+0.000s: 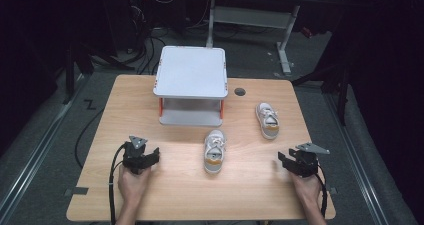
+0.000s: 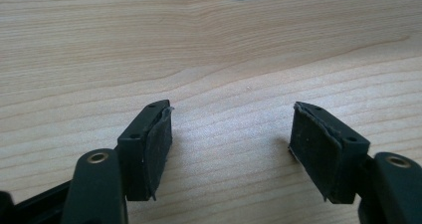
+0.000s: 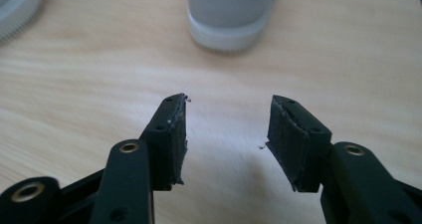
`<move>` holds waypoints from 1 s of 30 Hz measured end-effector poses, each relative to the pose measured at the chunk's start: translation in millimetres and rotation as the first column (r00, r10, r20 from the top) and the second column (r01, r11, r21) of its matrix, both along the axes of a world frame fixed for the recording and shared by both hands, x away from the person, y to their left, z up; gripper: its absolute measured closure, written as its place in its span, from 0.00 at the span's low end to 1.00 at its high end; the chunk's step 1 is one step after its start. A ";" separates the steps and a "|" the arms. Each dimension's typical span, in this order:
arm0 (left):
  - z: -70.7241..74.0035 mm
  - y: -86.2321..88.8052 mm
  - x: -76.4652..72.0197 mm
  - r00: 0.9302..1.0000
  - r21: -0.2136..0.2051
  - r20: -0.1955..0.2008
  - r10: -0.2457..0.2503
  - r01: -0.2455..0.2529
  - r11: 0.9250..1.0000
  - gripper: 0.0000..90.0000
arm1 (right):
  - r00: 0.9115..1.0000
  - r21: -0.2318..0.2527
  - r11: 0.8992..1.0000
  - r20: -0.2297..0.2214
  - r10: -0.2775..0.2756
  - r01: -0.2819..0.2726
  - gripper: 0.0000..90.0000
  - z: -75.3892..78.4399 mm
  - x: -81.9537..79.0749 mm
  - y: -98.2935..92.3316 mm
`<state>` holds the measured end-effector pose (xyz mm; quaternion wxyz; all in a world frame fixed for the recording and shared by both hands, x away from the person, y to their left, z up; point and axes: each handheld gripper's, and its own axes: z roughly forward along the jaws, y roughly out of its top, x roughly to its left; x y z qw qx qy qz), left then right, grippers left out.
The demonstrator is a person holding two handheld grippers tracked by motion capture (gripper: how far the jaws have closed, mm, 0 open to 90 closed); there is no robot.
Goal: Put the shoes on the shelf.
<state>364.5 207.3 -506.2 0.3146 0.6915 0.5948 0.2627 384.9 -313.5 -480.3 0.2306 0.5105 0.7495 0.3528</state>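
Two shoes lie on the bench in front of a small white rack. The near shoe sits mid-bench, its long axis running away from the person, heel towards them. The far shoe lies ahead of the right hand-held gripper, angled a little. Both grippers rest low with jaws apart and nothing between them; the left hand-held gripper faces bare wood. The right one looks nearer to either shoe, so the reach likely falls to it.
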 end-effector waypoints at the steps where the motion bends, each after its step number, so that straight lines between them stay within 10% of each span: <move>1: 0.0 0.0 0.0 1.000 0.000 0.000 0.000 0.000 1.000 0.37 | 1.000 0.005 1.000 0.014 0.013 -0.013 0.56 4.9 1.6 3.1; 14: -0.1 1.2 0.5 1.000 -0.017 0.002 0.003 -0.003 1.000 0.36 | 0.995 -0.050 0.994 0.014 0.101 -0.100 0.66 52.5 66.7 49.8; 30: 0.2 3.0 0.9 1.000 -0.030 0.001 0.002 -0.002 1.000 0.36 | 0.987 -0.065 0.995 -0.150 0.061 -0.072 0.75 34.1 119.5 61.3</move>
